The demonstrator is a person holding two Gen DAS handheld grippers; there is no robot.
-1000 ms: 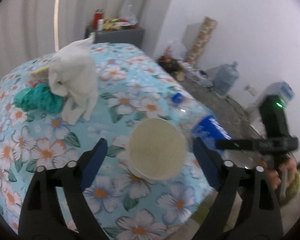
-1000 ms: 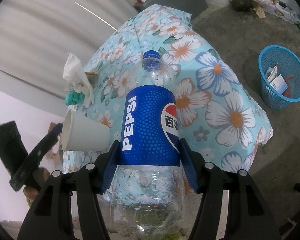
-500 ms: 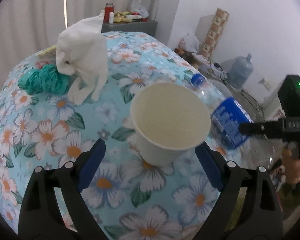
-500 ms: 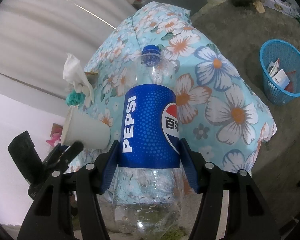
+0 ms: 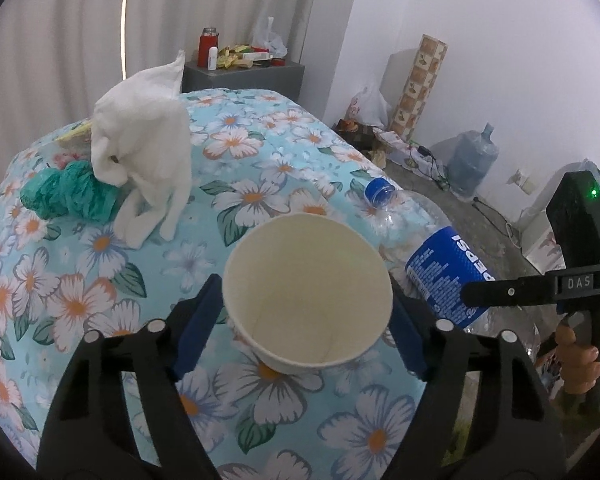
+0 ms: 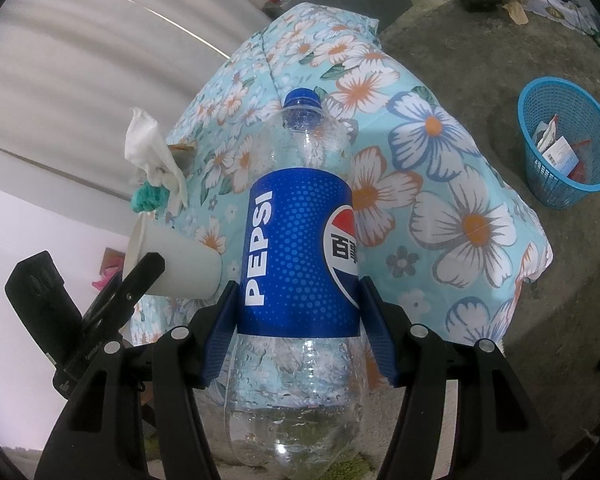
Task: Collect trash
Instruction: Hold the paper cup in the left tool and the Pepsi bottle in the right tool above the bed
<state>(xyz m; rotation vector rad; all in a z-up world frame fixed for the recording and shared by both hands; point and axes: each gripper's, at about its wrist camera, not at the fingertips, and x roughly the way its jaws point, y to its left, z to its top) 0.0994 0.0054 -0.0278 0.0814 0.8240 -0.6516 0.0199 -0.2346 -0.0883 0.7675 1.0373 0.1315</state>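
Two tools are at work over our table point(image 5: 100, 280), which is covered in a light-blue floral cloth. The left tool point(image 5: 304, 316) has its blue pads on either side of a white paper cup point(image 5: 308, 292) standing upright near the table's edge; its jaws are closing, and the left pad sits right at the rim, though we cannot tell whether either pad presses yet. The right tool point(image 6: 300, 320) is clamped on the blue label of a clear plastic Pepsi bottle point(image 6: 300, 248), cap pointing away from us, just beside the cup. Farther back lie a crumpled white tissue point(image 5: 144, 152) and a teal wad point(image 5: 68, 196), touching. On the floor stands a blue mesh basket point(image 6: 556, 188).
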